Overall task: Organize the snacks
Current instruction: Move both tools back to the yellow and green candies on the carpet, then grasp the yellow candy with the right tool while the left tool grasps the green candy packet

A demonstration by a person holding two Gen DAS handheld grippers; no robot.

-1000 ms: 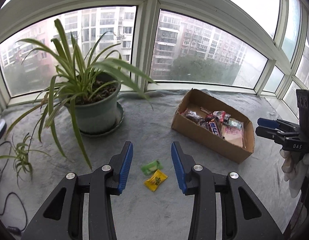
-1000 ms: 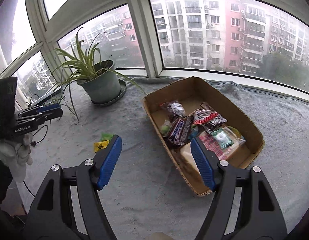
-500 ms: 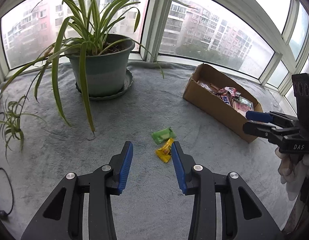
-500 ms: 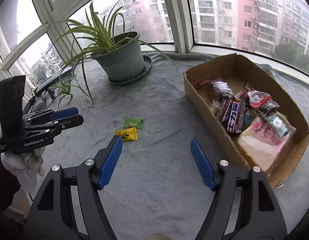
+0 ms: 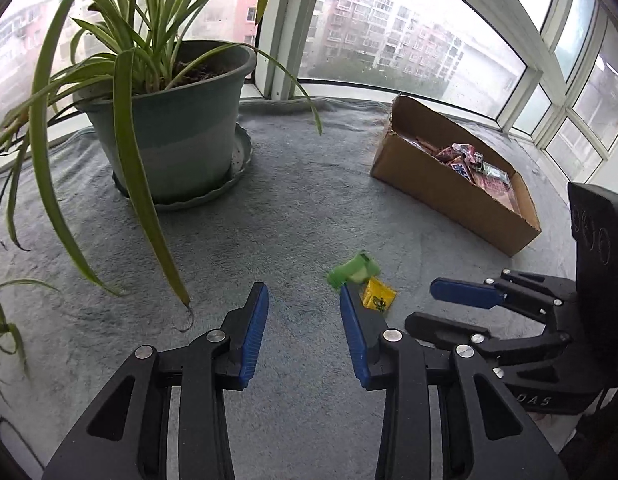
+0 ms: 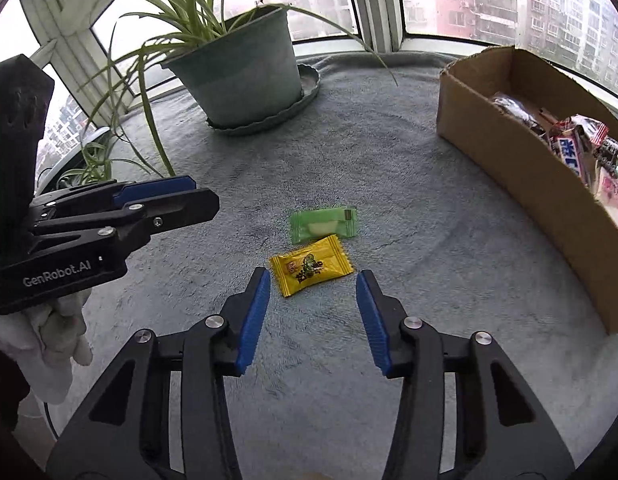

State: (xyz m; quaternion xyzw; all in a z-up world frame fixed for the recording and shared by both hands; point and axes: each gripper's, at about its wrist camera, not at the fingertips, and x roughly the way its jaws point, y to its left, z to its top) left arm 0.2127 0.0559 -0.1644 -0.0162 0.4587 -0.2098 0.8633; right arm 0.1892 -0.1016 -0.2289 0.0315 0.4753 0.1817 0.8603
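Observation:
A yellow candy packet (image 6: 311, 266) and a green candy packet (image 6: 323, 224) lie side by side on the grey cloth; both also show in the left wrist view, yellow (image 5: 378, 296) and green (image 5: 354, 270). My right gripper (image 6: 313, 280) is open, low over the cloth, its jaws just short of the yellow packet. My left gripper (image 5: 303, 294) is open and empty, just left of the packets; it also shows in the right wrist view (image 6: 165, 200). The cardboard box (image 6: 521, 168) holds several snacks.
A large potted spider plant (image 5: 169, 120) on a saucer stands at the back left, with long leaves hanging over the cloth. The box (image 5: 449, 196) sits at the right by the window. A small plant and a cable lie at the left edge.
Both grippers have come down and forward towards the two packets. The right gripper swung left away from the box and now frames the yellow packet. Both stayed open.

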